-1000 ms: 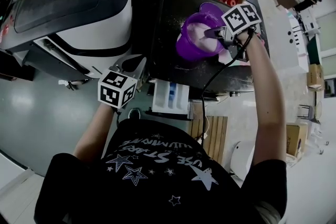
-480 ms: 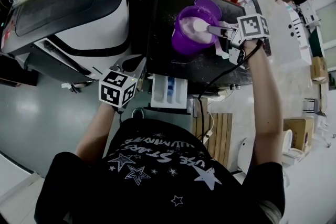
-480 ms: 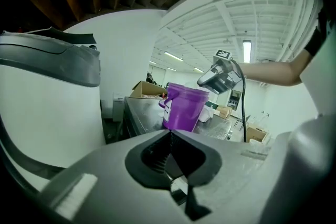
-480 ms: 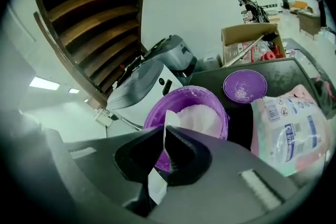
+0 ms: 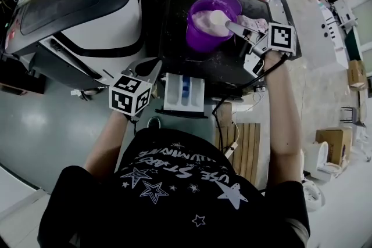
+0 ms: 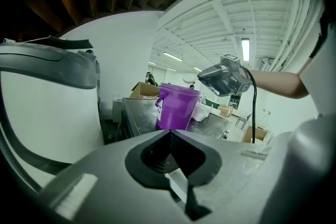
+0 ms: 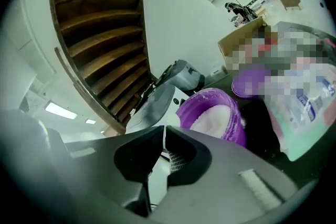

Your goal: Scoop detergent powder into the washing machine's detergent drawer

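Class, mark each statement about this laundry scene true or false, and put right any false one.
1. The purple bucket stands on the machine's dark top. True.
2. The detergent drawer is pushed fully shut. False: it is pulled out, and its blue compartment shows.
3. The left gripper holds the scoop. False: its tongs are closed on nothing. The right gripper holds the scoop over the bucket.
4. The bucket contains white powder. True.
5. The bucket lies tipped on its side. False: it stands upright with its open mouth facing up.
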`<state>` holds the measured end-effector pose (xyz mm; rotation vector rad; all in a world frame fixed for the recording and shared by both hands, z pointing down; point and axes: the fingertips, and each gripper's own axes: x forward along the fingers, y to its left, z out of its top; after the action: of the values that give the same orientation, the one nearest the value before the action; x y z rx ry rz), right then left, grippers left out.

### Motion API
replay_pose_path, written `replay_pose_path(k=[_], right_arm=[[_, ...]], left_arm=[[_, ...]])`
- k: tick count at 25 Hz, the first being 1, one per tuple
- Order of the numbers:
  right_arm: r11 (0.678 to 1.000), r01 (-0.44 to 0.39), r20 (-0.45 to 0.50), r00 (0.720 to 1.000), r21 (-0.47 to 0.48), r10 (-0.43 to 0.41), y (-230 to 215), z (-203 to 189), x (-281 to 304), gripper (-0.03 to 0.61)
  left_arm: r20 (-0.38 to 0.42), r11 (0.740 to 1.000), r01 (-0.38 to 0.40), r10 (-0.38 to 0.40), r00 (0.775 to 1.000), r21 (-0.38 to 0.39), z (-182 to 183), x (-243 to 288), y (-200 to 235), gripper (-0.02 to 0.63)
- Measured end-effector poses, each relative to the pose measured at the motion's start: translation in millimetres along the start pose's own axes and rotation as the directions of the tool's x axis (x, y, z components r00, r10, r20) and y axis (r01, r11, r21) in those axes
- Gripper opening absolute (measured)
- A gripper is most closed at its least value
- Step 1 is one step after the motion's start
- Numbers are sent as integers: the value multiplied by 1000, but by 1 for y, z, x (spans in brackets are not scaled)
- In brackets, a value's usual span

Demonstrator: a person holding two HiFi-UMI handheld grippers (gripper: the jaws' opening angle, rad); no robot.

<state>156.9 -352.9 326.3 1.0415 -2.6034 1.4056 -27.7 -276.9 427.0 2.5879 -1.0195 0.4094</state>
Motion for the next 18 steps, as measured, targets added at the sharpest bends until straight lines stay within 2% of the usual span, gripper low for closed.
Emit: replay_pose_path(k=[9,18], right_arm=[[987,-149,59,987,55,146,25,-47,-12,37],[963,-234,39,972,132,230,27,-115,-10,37]], left_arm=[[-17,999,-38,37,999,-20,-20,-7,-19,0],[-54,994,-102,100,994,-35,-46,-20,-27,0]])
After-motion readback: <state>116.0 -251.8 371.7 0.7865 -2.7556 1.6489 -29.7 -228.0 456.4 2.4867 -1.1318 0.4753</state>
